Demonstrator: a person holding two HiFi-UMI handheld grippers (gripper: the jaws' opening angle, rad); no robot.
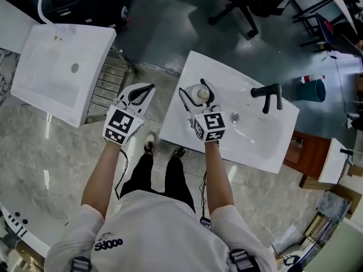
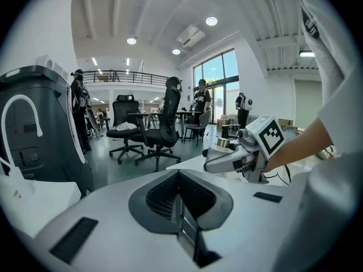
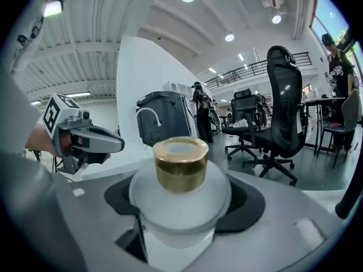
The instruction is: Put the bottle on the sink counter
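The bottle (image 1: 200, 94) is frosted white and round with a gold cap (image 3: 181, 164). My right gripper (image 1: 195, 89) is shut on its body, holding it upright over the left end of the white sink counter (image 1: 255, 137). Whether its base touches the counter is hidden. In the right gripper view the bottle (image 3: 180, 200) fills the space between the jaws. My left gripper (image 1: 146, 90) hovers left of the counter's edge, above the floor, with its pads pressed together on nothing. From the left gripper view, the right gripper (image 2: 238, 154) and the bottle's cap (image 2: 223, 143) show ahead.
A black faucet (image 1: 267, 97) and a drain (image 1: 234, 117) sit right of the bottle on the counter. A second white sink (image 1: 57, 67) stands to the far left, with a metal grate (image 1: 110, 84) between. Office chairs (image 3: 278, 129) stand beyond.
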